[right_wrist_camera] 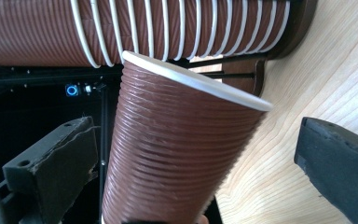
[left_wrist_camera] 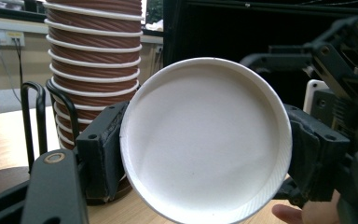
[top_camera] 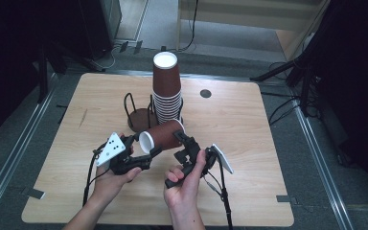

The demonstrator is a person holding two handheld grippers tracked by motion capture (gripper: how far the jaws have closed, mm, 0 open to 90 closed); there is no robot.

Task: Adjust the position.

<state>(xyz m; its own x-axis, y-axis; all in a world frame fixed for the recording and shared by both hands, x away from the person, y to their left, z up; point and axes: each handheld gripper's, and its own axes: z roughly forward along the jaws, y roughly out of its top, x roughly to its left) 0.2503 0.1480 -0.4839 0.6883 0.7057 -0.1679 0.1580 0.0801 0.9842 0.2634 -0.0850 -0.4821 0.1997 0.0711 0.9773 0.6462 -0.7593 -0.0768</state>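
Brown ribbed paper cup (top_camera: 160, 136), white inside, lying sideways, left claw (top_camera: 149, 152) clenched on rim, right claw (top_camera: 181, 143) released.

A single cup (top_camera: 162, 135) lies on its side above the table (top_camera: 249, 143), between the left gripper (top_camera: 146, 155) at its mouth end and the right gripper (top_camera: 184, 143) at its other end, near the table's middle. Just behind it a tall stack of cups (top_camera: 166, 86) stands upside down in a wire holder (top_camera: 139, 112), toward the far edge. The holder's second, vacant place lies to the left of the stack.
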